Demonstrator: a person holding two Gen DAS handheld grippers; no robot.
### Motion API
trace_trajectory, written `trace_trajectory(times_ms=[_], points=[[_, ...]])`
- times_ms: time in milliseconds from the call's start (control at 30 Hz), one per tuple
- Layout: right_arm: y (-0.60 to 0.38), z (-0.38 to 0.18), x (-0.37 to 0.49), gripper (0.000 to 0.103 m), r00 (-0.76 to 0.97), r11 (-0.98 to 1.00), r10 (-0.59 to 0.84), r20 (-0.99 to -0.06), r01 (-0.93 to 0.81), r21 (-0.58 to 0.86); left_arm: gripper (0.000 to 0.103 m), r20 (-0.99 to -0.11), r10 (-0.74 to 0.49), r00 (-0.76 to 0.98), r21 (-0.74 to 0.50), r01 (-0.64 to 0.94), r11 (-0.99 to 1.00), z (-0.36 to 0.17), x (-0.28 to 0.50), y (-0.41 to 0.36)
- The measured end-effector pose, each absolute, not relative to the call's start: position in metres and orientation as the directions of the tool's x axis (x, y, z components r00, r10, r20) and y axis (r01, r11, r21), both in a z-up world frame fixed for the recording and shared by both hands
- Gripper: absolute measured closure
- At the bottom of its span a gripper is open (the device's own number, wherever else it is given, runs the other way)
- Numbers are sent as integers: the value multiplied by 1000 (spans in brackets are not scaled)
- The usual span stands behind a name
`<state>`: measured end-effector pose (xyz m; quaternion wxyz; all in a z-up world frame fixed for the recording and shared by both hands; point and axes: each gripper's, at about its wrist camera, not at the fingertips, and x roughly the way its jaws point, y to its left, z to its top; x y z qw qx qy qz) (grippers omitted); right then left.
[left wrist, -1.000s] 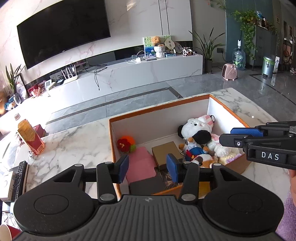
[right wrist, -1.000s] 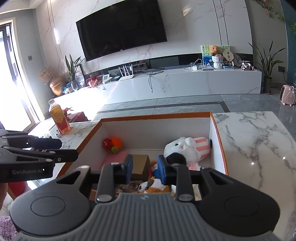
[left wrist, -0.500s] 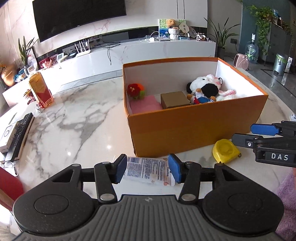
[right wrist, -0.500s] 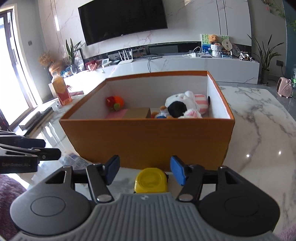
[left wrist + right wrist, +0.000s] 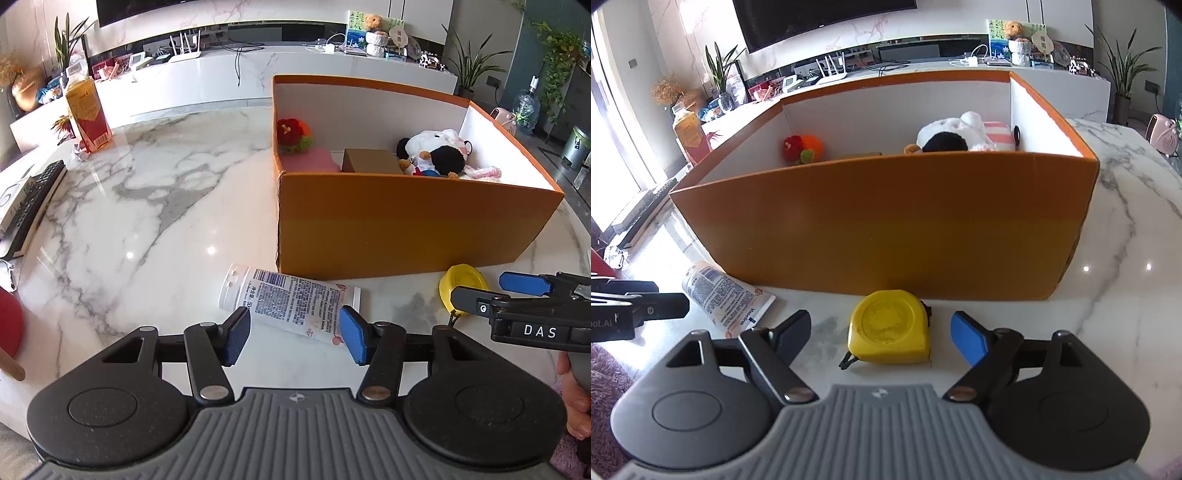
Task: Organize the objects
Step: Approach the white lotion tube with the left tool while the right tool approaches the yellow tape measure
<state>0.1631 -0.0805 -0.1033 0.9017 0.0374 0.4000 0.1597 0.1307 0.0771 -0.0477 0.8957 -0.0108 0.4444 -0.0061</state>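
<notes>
An orange box [image 5: 406, 225] stands on the marble table [image 5: 140, 206] and holds a plush toy [image 5: 436, 151], a brown carton [image 5: 371, 160], a pink item [image 5: 314, 160] and a red-orange ball [image 5: 291, 134]. A white printed tube [image 5: 291, 301] lies in front of the box; my left gripper [image 5: 293, 334] is open with its pads on either side of the tube's near end. A yellow tape measure [image 5: 890, 328] lies in front of the box [image 5: 886, 221]; my right gripper [image 5: 882, 336] is open wide around it. The tube also shows in the right wrist view [image 5: 727, 295].
A juice bottle [image 5: 88, 110] stands at the table's far left. A remote [image 5: 33, 206] lies at the left edge. A red cup [image 5: 9, 325] sits at the near left. A TV bench [image 5: 258, 70] with clutter runs behind the table.
Both grippers have pulled back from over the box and dropped low to the table in front of it. The left now brackets the tube, the right has opened wider around the tape measure.
</notes>
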Motion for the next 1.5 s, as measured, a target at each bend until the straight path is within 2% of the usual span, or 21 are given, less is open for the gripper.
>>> trace_trajectory(times_ms=[300, 467, 567, 633, 700, 933, 1033, 1200, 1267, 1500], points=[[-76, -116, 176, 20, 579, 944, 325, -747, -244, 222, 40, -811, -22, 584, -26, 1, 1000, -51, 132, 75], [-74, -118, 175, 23, 577, 947, 314, -754, -249, 203, 40, -813, -24, 582, -37, -11, 999, -51, 132, 78], [-73, -119, 175, 30, 583, 948, 308, -752, -254, 192, 40, -814, -22, 580, -33, -8, 999, -51, 133, 77], [-74, -119, 174, 40, 587, 949, 304, -750, -255, 184, 40, -815, -20, 579, -28, -5, 1000, -51, 133, 76], [-74, -119, 173, 46, 593, 952, 294, -750, -255, 171, 40, -815, -20, 579, -28, -6, 1000, -52, 133, 76], [-75, -119, 173, 47, 589, 948, 304, -749, -261, 180, 36, -825, -18, 564, -23, -3, 1000, -53, 135, 75], [-75, -118, 170, 47, 581, 946, 310, -752, -270, 181, 30, -843, -8, 538, -11, -4, 1000, -55, 142, 73], [-75, -119, 169, 47, 578, 945, 313, -754, -271, 185, 26, -858, 4, 514, -95, -166, 981, -60, 155, 87], [-75, -119, 170, 47, 577, 944, 316, -753, -269, 190, 21, -862, 7, 507, -137, -247, 959, -63, 161, 92], [-75, -120, 170, 46, 577, 944, 315, -754, -272, 186, 21, -881, -3, 473, -243, -448, 860, -73, 176, 98]])
